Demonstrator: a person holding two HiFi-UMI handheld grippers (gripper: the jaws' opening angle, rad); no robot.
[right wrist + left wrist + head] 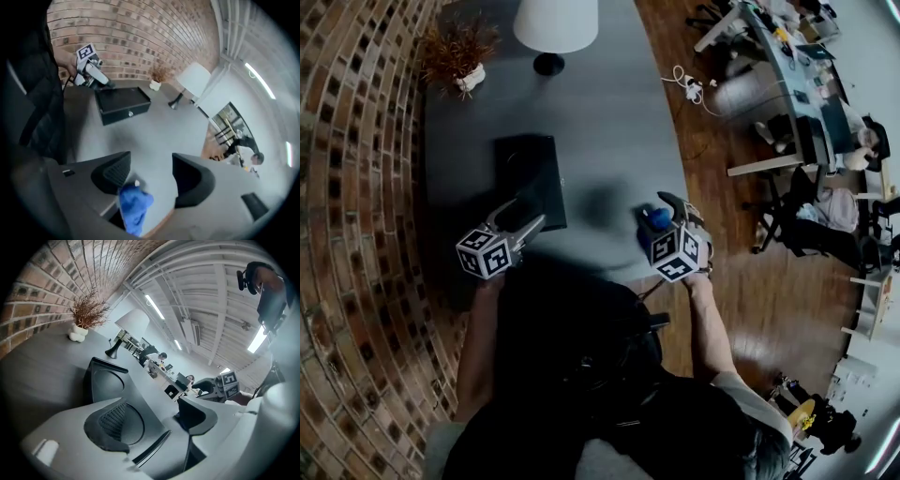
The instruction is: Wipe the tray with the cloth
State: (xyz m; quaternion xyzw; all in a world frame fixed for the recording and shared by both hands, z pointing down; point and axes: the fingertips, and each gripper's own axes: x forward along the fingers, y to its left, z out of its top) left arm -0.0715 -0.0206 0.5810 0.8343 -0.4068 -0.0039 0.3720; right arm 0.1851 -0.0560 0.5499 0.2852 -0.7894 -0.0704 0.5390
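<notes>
The black tray (530, 178) lies on the grey table (609, 122), left of centre. My left gripper (528, 214) hovers at the tray's near edge, pointing at it. In the left gripper view this gripper (157, 413) is open with nothing between its pads, and the tray (105, 380) sits just ahead. My right gripper (673, 211) is off to the right near the table's edge, well apart from the tray. Its jaws (150, 173) stand open. The blue cloth (133, 204) hangs loosely beside the left pad, not pinched, and shows at the gripper's tip as a blue cloth (656, 218).
A lamp base (548, 64) and a dried plant in a white vase (464, 56) stand at the table's far end. A brick wall (356, 187) runs along the left. Wooden floor with desks and chairs (797, 141) lies to the right.
</notes>
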